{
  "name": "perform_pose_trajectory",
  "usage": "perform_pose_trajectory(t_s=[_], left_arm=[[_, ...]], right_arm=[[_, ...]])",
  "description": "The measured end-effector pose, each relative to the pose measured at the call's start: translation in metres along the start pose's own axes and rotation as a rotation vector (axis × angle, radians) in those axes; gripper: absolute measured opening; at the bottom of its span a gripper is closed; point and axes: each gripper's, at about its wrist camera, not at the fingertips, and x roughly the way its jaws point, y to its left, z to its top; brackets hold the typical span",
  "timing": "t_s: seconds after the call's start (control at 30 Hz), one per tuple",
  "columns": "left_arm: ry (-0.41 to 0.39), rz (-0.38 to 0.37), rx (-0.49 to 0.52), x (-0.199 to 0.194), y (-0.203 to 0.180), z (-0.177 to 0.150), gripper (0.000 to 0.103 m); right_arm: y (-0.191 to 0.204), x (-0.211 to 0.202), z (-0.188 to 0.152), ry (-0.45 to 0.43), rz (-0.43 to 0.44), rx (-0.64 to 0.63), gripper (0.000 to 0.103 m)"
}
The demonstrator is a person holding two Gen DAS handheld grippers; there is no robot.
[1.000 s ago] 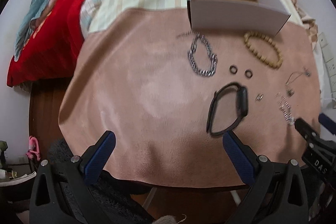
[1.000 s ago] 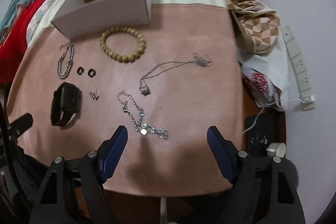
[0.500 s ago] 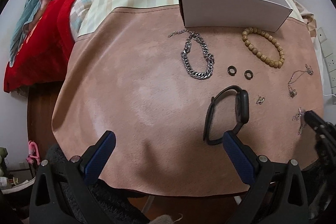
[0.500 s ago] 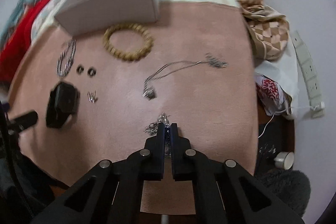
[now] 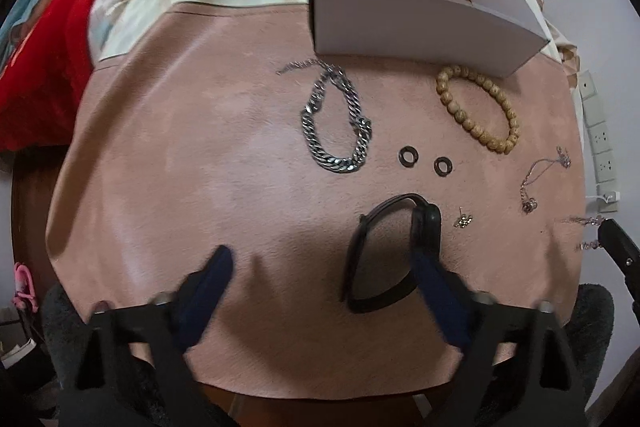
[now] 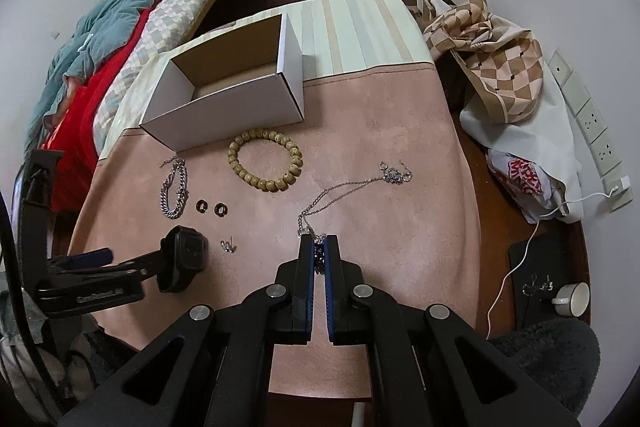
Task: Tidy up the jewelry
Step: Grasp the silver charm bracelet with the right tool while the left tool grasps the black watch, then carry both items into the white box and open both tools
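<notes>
Fingers of the right gripper (image 6: 319,243) are pinched on a thin silver chain (image 6: 319,259), lifted above the pink mat (image 6: 380,131). Left gripper (image 5: 320,267) gapes wide beside the black watch (image 5: 384,259). Farther off lie the bead bracelet (image 6: 265,160) and the white box (image 6: 228,95).

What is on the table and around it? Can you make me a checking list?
Surface: pink cloth over the table, striped cloth behind it.
Job's things: open white box; wooden bead bracelet; silver chain bracelet; two dark rings; black watch; small earrings; thin necklace.
Clutter: checked fabric bundle, printed bag.
Grippers: right gripper shut on a crystal chain; left gripper open, one finger at the watch.
Cables: white cable to a wall power strip.
Surroundings: bed with red and teal blankets.
</notes>
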Motion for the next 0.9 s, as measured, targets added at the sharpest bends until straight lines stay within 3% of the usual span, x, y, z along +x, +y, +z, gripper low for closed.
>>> perform_pose_trajectory(t_s=[0.07, 0.1, 0.17, 0.2, 0.23, 0.5, 0.67, 0.9], left_arm=[[0.021, -0.007, 0.013, 0.008, -0.003, 0.001, 0.054], [0.029, -0.010, 0.026, 0.013, -0.006, 0.001, 0.039], [0.010, -0.001, 0.060, 0.014, -0.011, 0.000, 0.026], [0.008, -0.013, 0.082, 0.015, -0.014, -0.001, 0.011], [0.008, -0.011, 0.087, 0.015, -0.015, -0.002, 0.006], [-0.053, -0.044, 0.066, -0.014, -0.009, 0.004, 0.004], [-0.127, -0.089, 0.062, -0.049, -0.002, 0.031, 0.004], [-0.200, -0.119, 0.088, -0.077, -0.012, 0.102, 0.004]], right_arm=[[0.000, 0.002, 0.001, 0.007, 0.000, 0.004, 0.005], [0.000, 0.002, 0.001, 0.011, 0.000, 0.004, 0.005], [-0.001, 0.004, 0.001, 0.017, 0.001, 0.007, 0.005], [-0.002, 0.003, 0.000, 0.019, 0.001, 0.009, 0.005], [-0.002, 0.003, 0.001, 0.018, -0.001, 0.009, 0.005], [0.004, -0.013, 0.011, -0.010, 0.031, 0.018, 0.005], [0.013, -0.029, 0.035, -0.050, 0.087, 0.014, 0.005], [0.034, -0.035, 0.106, -0.130, 0.141, -0.016, 0.005]])
